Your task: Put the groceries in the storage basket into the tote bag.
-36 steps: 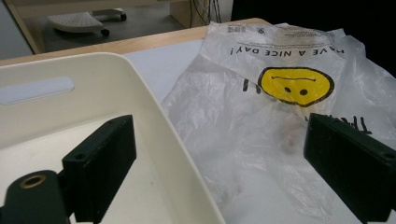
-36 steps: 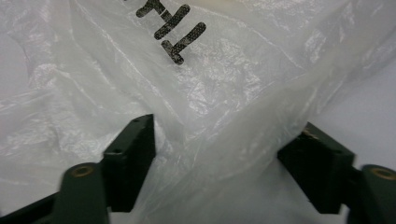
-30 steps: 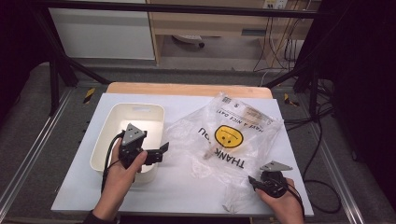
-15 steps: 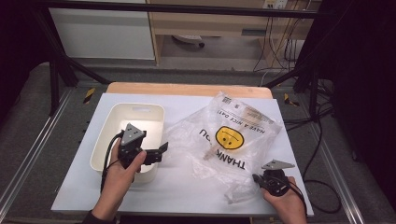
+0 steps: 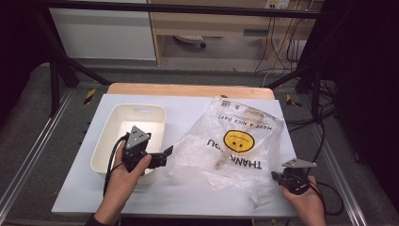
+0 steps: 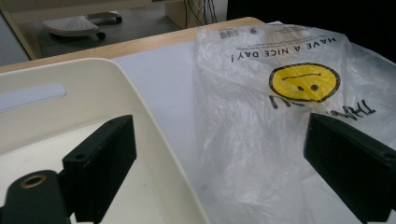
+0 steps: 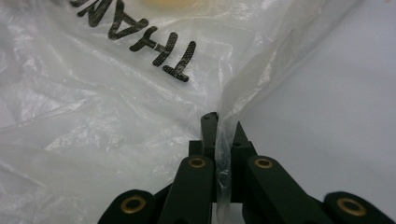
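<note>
The clear plastic bag (image 5: 240, 143) with the yellow smiley face is lying crumpled across the right half of the white surface (image 5: 188, 113), its far end reaching toward the wooden back edge and its near corner trailing toward the front right. The cream tub (image 5: 109, 141) is sitting on the left half, its near wall close to the front edge; bare surface is showing behind the tub, between the tub and the bag at the back, and along the front.

The right hand-held gripper (image 5: 277, 178) is sitting near the front right corner. In the right gripper view its jaws are standing nearly together after just closing, pinching a thin fold of the bag's edge (image 7: 223, 140) between them.

The left hand-held gripper (image 5: 165, 154) is hovering over the tub's right rim, pointing toward the bag. Its jaws are standing wide apart, gripping nothing, one over the tub and the other over the bag (image 6: 261, 140).
</note>
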Demonstrator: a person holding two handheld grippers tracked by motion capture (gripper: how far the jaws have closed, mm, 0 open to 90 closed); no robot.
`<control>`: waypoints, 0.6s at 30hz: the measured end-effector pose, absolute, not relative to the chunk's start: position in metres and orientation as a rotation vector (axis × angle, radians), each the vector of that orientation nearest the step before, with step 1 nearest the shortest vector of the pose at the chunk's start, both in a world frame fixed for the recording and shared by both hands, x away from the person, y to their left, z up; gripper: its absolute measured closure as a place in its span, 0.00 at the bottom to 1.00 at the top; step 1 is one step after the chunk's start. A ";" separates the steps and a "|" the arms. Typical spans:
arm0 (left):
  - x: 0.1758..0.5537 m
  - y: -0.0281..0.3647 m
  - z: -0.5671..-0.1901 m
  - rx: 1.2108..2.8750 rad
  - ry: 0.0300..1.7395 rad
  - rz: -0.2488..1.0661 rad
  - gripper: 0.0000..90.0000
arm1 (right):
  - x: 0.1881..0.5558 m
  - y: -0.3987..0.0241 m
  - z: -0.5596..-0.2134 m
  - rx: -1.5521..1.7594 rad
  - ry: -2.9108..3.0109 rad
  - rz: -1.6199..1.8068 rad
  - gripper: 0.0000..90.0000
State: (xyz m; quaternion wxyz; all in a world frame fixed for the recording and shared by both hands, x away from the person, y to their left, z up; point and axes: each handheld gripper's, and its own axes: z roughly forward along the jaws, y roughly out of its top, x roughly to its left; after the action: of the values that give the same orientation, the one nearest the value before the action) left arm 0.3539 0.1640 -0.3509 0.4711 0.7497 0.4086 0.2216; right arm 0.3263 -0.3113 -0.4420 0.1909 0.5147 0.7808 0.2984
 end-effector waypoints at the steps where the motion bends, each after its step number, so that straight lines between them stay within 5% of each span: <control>1: 0.353 0.162 -0.351 1.838 0.997 0.541 0.10 | 0.328 -0.316 -0.442 1.449 2.178 0.831 1.00; 18: 0.341 0.100 -0.375 1.940 0.911 0.530 0.10 | 0.337 -0.338 -0.444 1.480 2.077 0.777 1.00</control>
State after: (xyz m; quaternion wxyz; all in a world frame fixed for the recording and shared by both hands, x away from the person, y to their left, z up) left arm 0.3411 0.1003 -0.3749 0.4502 0.7846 0.3683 0.2145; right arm 0.3371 -0.3376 -0.4443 0.2357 0.5394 0.7572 0.2831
